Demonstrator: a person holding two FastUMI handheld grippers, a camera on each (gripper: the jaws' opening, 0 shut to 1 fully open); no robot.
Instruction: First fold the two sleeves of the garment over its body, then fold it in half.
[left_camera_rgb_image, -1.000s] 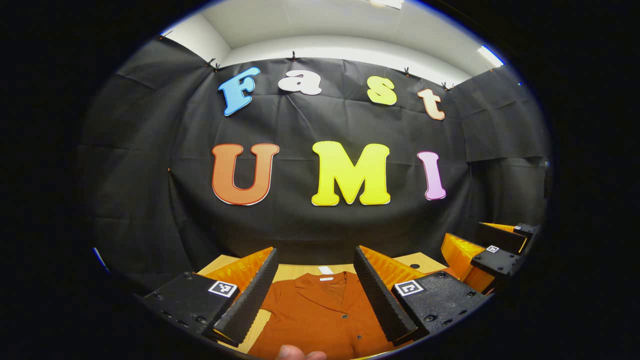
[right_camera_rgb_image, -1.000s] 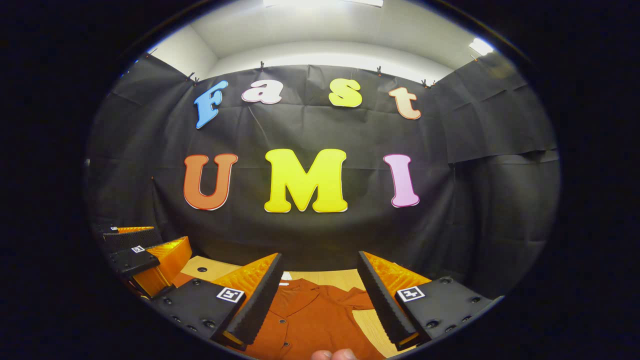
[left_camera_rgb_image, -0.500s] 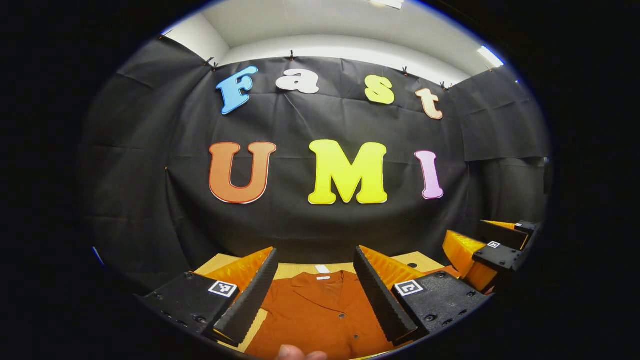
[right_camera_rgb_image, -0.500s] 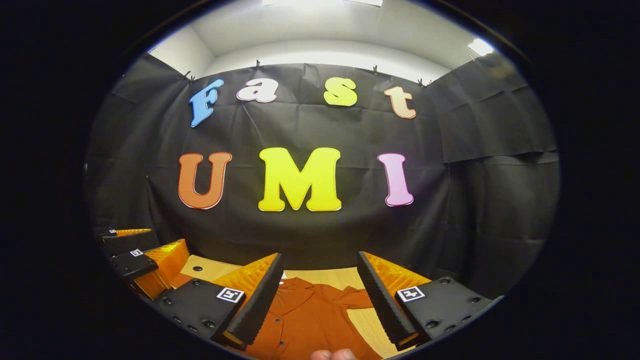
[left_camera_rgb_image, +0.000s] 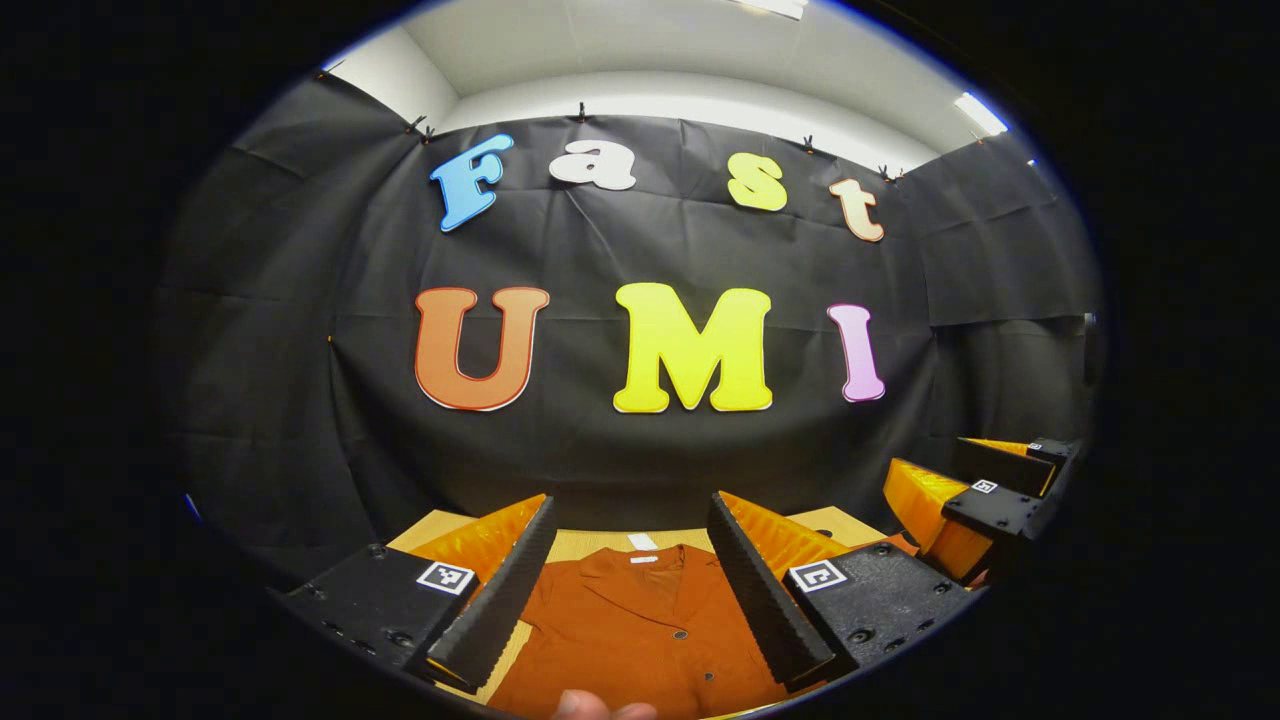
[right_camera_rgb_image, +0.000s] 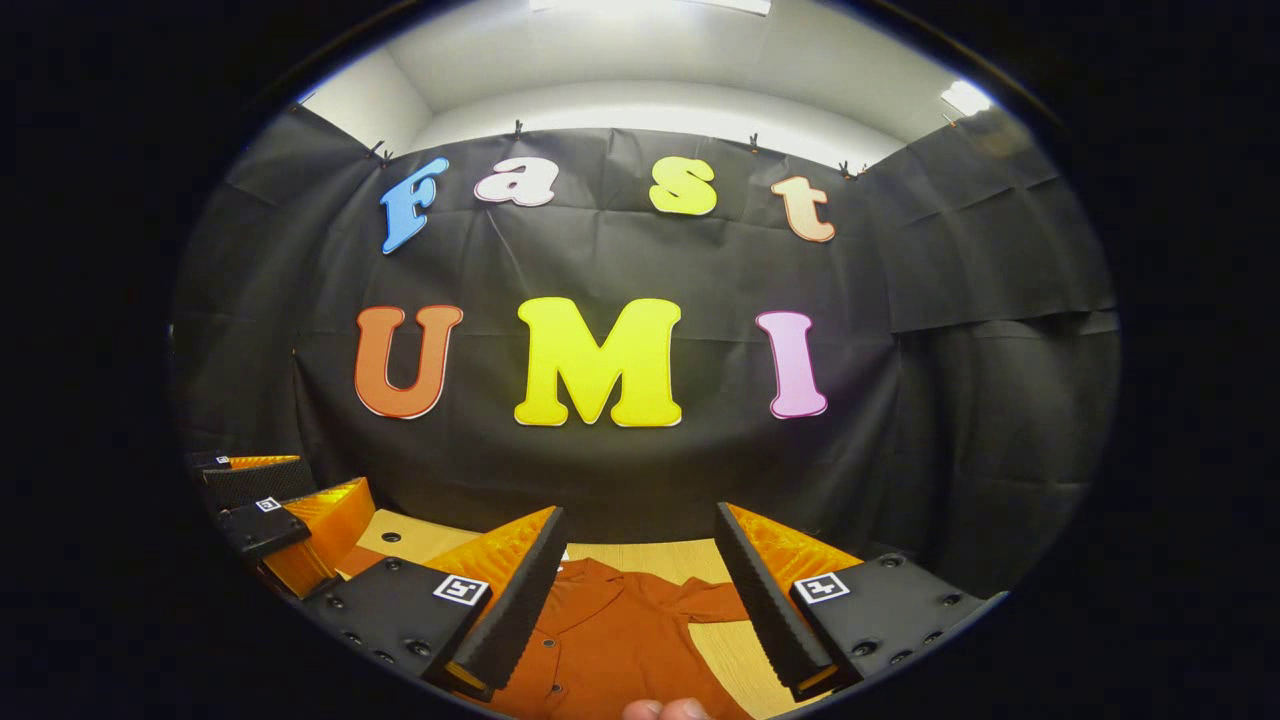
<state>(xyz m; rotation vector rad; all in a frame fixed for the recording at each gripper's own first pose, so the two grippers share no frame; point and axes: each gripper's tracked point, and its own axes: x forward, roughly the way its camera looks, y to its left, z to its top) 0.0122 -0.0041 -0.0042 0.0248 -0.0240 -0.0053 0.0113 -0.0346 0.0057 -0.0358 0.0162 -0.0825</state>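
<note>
The left gripper (left_camera_rgb_image: 630, 575) hovers above the tabletop (left_camera_rgb_image: 590, 542) with its jaws spread wide and released, nothing between them and nothing touching them; through the gap, in the left gripper view, the garment (left_camera_rgb_image: 640, 630) lies flat on the wood below. It is a rust-orange shirt with its collar toward the far wall, a small white label at the neck, and dark buttons running down its front. The right gripper (right_camera_rgb_image: 640, 585) is held the same way, jaws wide apart and grasping nothing, clear of the cloth. In the right gripper view the garment (right_camera_rgb_image: 620, 640) lies under and between the fingers, with one short sleeve (right_camera_rgb_image: 705, 600) spread out sideways on the tabletop (right_camera_rgb_image: 690, 560), not folded over the body. A fingertip (left_camera_rgb_image: 600, 708) of the holding hand shows at the bottom edge of the left gripper view, and another fingertip (right_camera_rgb_image: 665, 710) at the bottom edge of the right gripper view. Each camera also catches the other tool off to the side: the right gripper (left_camera_rgb_image: 985, 495) near the right edge of the left gripper view, the left gripper (right_camera_rgb_image: 270, 510) near the left edge of the right gripper view, both above the tabletop beside the shirt. The black cloth wall (left_camera_rgb_image: 620, 460) stands behind the far edge of the tabletop.
</note>
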